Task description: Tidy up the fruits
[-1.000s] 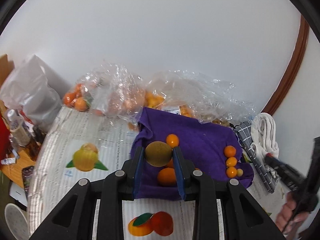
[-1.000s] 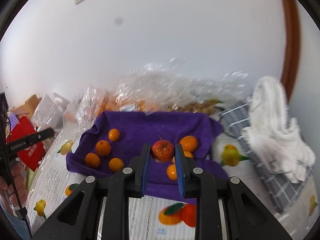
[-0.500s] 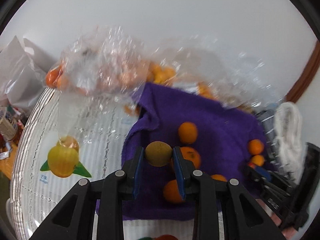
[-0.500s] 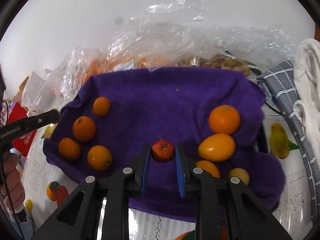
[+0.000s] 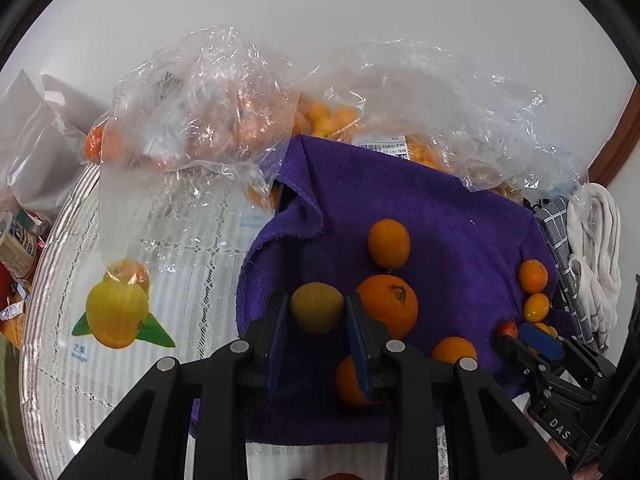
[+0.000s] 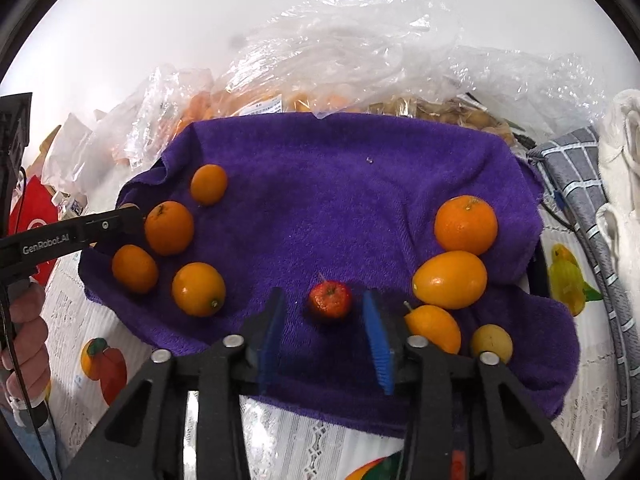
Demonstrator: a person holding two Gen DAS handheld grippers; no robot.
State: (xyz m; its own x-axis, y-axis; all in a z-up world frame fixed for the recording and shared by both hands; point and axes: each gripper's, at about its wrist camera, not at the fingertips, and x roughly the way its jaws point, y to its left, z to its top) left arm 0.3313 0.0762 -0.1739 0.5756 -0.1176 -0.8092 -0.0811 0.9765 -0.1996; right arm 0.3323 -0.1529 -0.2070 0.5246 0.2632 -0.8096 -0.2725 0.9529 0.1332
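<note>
A purple towel (image 5: 448, 216) lies on the table, also in the right wrist view (image 6: 320, 184). My left gripper (image 5: 316, 312) is shut on a yellow-green round fruit (image 5: 316, 307), low over the towel's left part beside an orange (image 5: 387, 305). My right gripper (image 6: 325, 312) is open; a small red fruit (image 6: 330, 300) sits on the towel between its jaws, touching neither. Several oranges (image 6: 169, 227) lie at the towel's left. At its right lie an orange (image 6: 466, 224) and yellow-orange oval fruits (image 6: 450, 279). The right gripper also shows in the left wrist view (image 5: 520, 332).
Clear plastic bags of fruit (image 5: 208, 112) stand behind the towel against the white wall. A grey checked cloth (image 6: 576, 168) and a white towel (image 5: 596, 240) lie at the right. The tablecloth (image 5: 168, 264) has printed fruit pictures. Clutter sits at the far left edge (image 5: 16, 236).
My right gripper has opened and let go of the small red fruit, which now rests on the towel. Both grippers have moved lower toward the towel; the left still holds its fruit.
</note>
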